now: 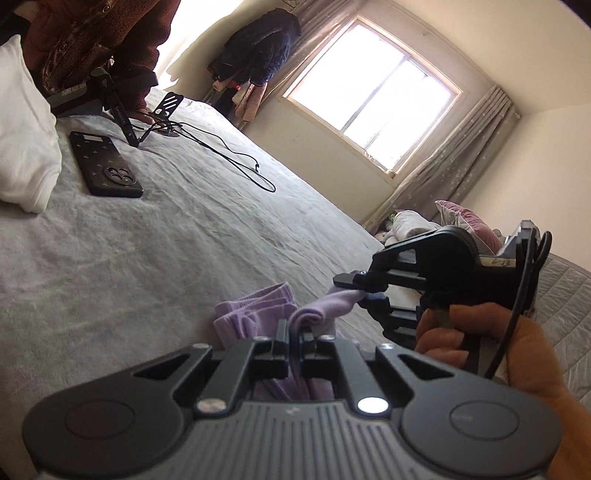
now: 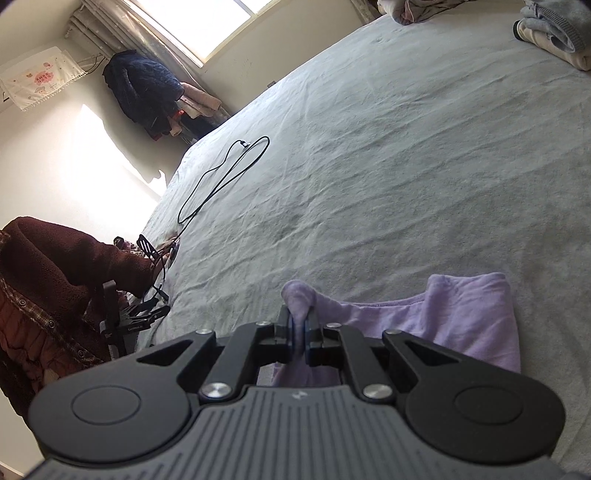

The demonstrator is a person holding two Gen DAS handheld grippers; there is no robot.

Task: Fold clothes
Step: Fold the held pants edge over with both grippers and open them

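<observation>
A lilac garment lies bunched on the grey bedsheet. In the left wrist view my left gripper is shut on a fold of it. The right gripper, held by a hand, pinches another edge of the same cloth just to the right. Seen from the right wrist, my right gripper is shut on a rolled edge of the lilac garment, which spreads flat to the right on the sheet.
A black phone, a white folded cloth and a black cable lie on the bed. A person in a dark red jacket stands by a phone stand. Folded clothes and pillows sit at the far side.
</observation>
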